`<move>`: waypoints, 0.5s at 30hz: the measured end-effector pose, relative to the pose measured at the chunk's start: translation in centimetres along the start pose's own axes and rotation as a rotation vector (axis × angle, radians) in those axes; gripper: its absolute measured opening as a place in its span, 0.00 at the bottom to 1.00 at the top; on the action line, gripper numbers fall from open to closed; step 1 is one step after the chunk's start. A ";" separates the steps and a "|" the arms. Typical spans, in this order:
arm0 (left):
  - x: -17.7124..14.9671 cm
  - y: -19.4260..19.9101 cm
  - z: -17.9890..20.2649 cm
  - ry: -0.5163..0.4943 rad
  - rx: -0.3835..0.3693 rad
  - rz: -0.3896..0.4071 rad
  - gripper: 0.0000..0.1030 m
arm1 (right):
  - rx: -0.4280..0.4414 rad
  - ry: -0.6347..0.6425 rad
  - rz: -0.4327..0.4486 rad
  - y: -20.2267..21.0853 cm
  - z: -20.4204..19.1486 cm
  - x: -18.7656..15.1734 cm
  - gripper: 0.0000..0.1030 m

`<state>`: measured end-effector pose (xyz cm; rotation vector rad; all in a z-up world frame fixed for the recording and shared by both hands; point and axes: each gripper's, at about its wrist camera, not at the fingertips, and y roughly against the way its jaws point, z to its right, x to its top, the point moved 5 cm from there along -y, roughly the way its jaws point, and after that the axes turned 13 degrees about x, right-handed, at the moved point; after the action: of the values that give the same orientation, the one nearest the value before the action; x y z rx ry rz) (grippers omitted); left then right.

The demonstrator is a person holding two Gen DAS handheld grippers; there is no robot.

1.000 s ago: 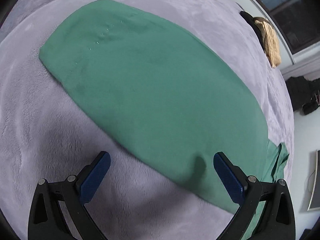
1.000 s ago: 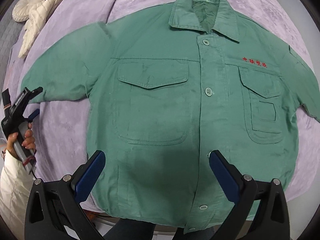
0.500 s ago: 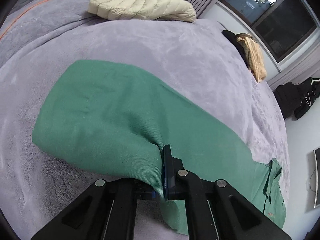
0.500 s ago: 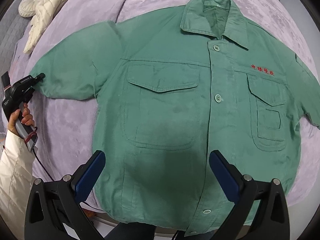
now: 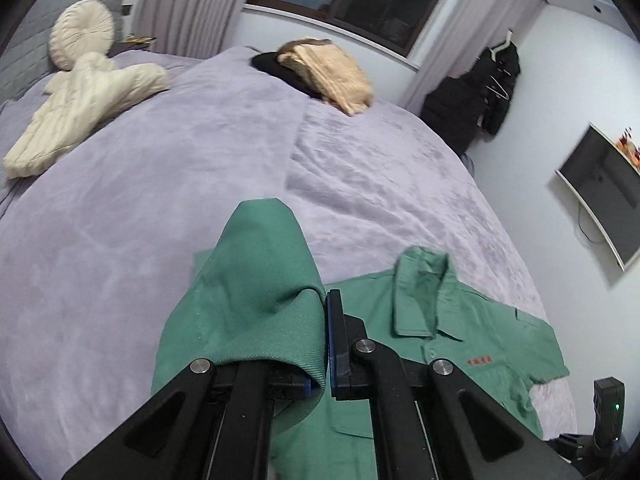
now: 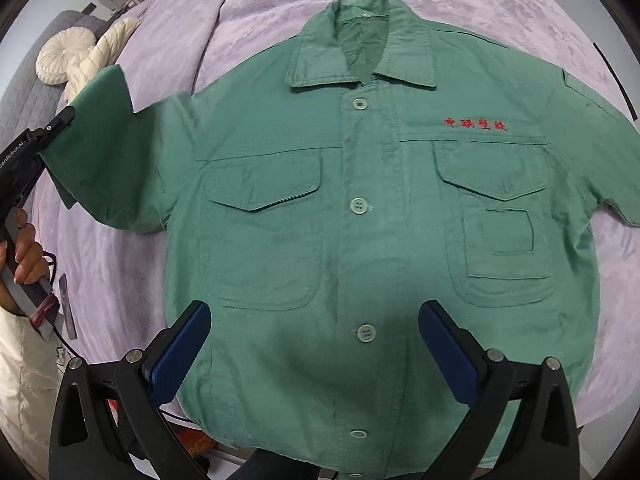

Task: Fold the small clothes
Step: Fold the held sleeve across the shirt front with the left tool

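Pinching the sleeve (image 5: 256,296), my left gripper (image 5: 325,340) has lifted it since a second ago, swinging toward 3 o'clock over the shirt (image 6: 360,220) lying on the bed (image 5: 120,208). Red chest characters are unreadable. My right gripper (image 6: 316,350) hovers wide open, empty.

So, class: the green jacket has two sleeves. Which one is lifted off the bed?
The sleeve clamped in the left gripper. It is raised and folding inward, while the other sleeve, beside the red embroidery, lies flat on the bed.

The left tool (image 5: 325,344), open a second ago, has clamped the green jacket's sleeve (image 5: 256,280) and lifted it off the bed (image 5: 160,184).
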<state>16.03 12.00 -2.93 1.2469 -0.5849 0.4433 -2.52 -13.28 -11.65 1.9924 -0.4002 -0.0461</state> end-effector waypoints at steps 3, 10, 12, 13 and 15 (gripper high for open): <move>-1.4 -2.2 6.6 -0.079 -0.027 -0.045 0.06 | 0.006 -0.045 0.022 1.2 3.2 0.2 1.00; -8.5 -9.5 15.7 -0.241 0.034 -0.201 0.06 | -0.006 -0.165 0.052 2.5 10.9 -0.6 1.00; -11.1 -11.3 16.7 -0.295 0.080 -0.238 0.06 | -0.004 -0.219 0.050 2.3 12.8 -1.1 1.00; -12.1 -11.9 16.9 -0.312 0.092 -0.259 0.06 | -0.001 -0.242 0.050 2.2 13.6 -1.5 1.00; -13.9 -12.6 17.3 -0.339 0.111 -0.286 0.06 | 0.003 -0.274 0.050 2.1 14.7 -1.9 1.00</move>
<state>10.05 -8.05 -17.58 1.4999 -0.6608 0.0225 -7.88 -26.33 -16.62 1.9836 -0.6259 -0.2897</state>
